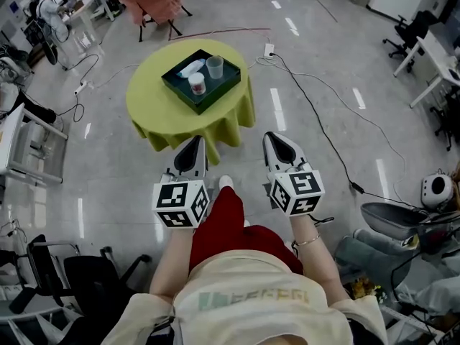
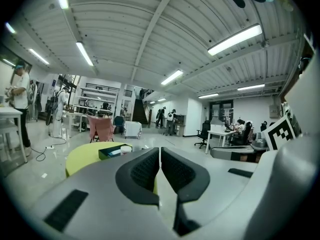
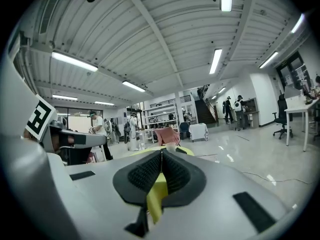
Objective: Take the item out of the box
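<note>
Lettering on the small tub (image 1: 197,84) is too small to read. It stands beside a clear cup (image 1: 214,66) in the dark box (image 1: 217,95) on the round yellow-green table (image 1: 154,113), well ahead of both grippers. The left gripper (image 1: 194,144) and the right gripper (image 1: 274,138) both have their jaws pressed together on nothing. A white item (image 1: 190,69) in the box is hard to make out.

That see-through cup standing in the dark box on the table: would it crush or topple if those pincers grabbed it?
The clear cup looks thin-walled and seems empty, so it is probably very light and apt to flex under a hard squeeze. It stands upright, so a sideways nudge would likely tip it inside the box.
</note>
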